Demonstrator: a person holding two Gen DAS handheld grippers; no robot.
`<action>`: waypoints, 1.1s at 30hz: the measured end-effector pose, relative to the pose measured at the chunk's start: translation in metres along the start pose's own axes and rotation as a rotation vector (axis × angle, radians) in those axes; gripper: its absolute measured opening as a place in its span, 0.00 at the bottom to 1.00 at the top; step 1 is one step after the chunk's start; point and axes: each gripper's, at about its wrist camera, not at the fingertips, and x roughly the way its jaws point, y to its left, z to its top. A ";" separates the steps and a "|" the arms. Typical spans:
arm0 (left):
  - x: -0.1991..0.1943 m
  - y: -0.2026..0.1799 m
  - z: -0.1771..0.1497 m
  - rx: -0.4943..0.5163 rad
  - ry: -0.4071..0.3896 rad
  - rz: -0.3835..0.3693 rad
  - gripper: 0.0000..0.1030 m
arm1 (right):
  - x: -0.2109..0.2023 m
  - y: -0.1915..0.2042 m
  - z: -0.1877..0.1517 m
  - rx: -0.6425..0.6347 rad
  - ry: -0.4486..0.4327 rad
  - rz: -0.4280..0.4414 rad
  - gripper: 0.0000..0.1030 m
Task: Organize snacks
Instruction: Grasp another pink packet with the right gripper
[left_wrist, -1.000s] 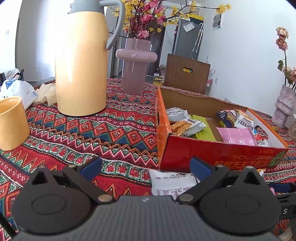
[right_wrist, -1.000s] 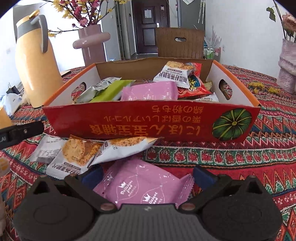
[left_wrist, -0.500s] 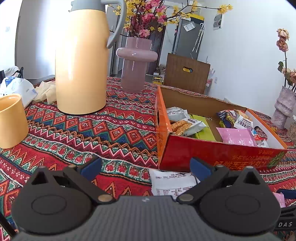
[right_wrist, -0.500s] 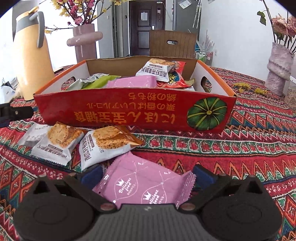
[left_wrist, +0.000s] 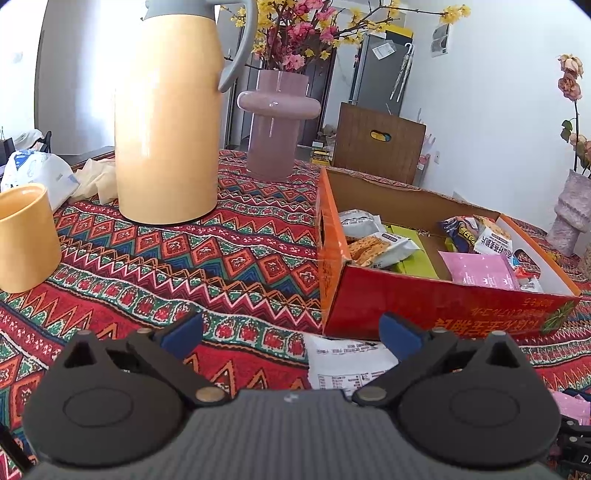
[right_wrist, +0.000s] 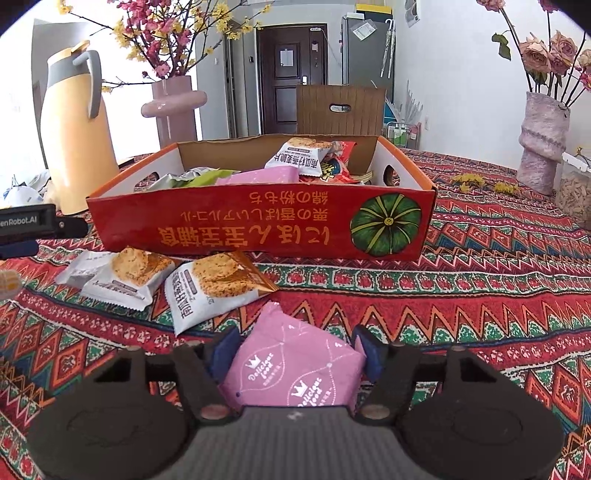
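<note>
**Right claw closes round the pink packet, tray dead ahead**

Left to right: the left claw (left_wrist: 291, 334) hangs with its jaws wide and nothing between them. A white packet (left_wrist: 347, 360) lies face down just ahead of it, towards its right finger, close against the tray's near corner. Further off to its left stand a yellow cup (left_wrist: 26, 236), a tall flask (left_wrist: 166, 122) and a vase (left_wrist: 277, 122), all well clear.

The right claw (right_wrist: 295, 347) is closing on a pink packet (right_wrist: 295, 369), which lies between its pads; the packet's sides look to be touching or nearly touching them, though a firm grip cannot be told yet. Its long axis runs roughly forward along the fingers, one corner pointing at the tray. The right claw is plainly the nearer one.

The tray (right_wrist: 258, 225) stands straight ahead, already holding packets. Two cracker packets (right_wrist: 218, 284) lie ahead and left on the cloth (right_wrist: 480, 295). The tray's near wall is the one obstacle, so the packet probably has to go up before it goes forward.
</note>
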 end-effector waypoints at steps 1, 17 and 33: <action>0.000 0.000 0.000 0.000 0.002 0.001 1.00 | -0.001 -0.001 0.000 0.008 -0.005 0.001 0.63; 0.008 -0.001 0.000 0.005 0.036 0.031 1.00 | -0.013 -0.039 0.006 0.081 -0.049 -0.011 0.82; 0.008 0.000 -0.001 0.002 0.038 0.037 1.00 | -0.025 -0.030 -0.011 -0.184 0.061 0.040 0.94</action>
